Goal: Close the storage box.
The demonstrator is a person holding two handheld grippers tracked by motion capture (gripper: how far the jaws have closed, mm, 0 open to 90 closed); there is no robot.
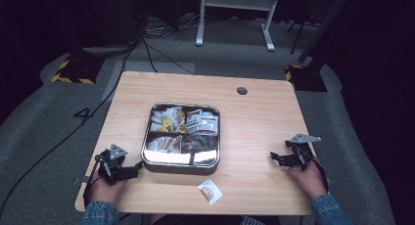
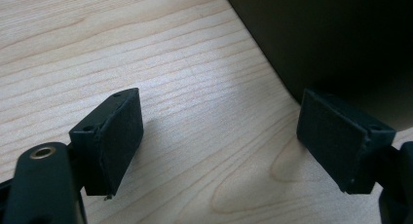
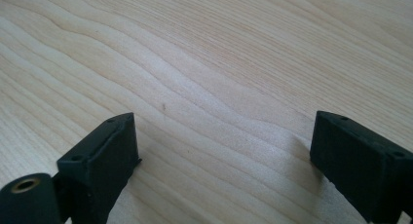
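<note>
- Nearest your side of the table [image 1: 254, 117], between your two hands, lies a small white sachet [image 1: 210, 191] with a brown print, flat on the wood; it sits closer to your left gripper [image 1: 139, 167] than to your right one, just in front of the tin's near wall.
- Your left gripper rests on the table at the near left corner of the metal tin [image 1: 181, 165], pointing toward it. From the high view you can tell that much, but not how wide the jaws stand.
- Your left gripper view settles it: the two black pads [image 2: 119, 136] are spread wide with bare wood between them and nothing held. The tin's dark side wall [image 2: 336, 44] rises just beyond the right-hand pad, very near it; whether they touch you cannot tell.
- Ahead and to the right of your left gripper, the tin stands in the middle of the table, packed with small sachets [image 1: 183, 127] in compartments, which the high view alone lets you look into.
- Your right gripper [image 1: 274, 157] lies well to the right of the tin, pointing back toward it, low on the wood.
- Your right gripper view shows its pads [image 3: 104, 153] as far apart as they go, empty, with plain wood grain between and beyond them.
</note>
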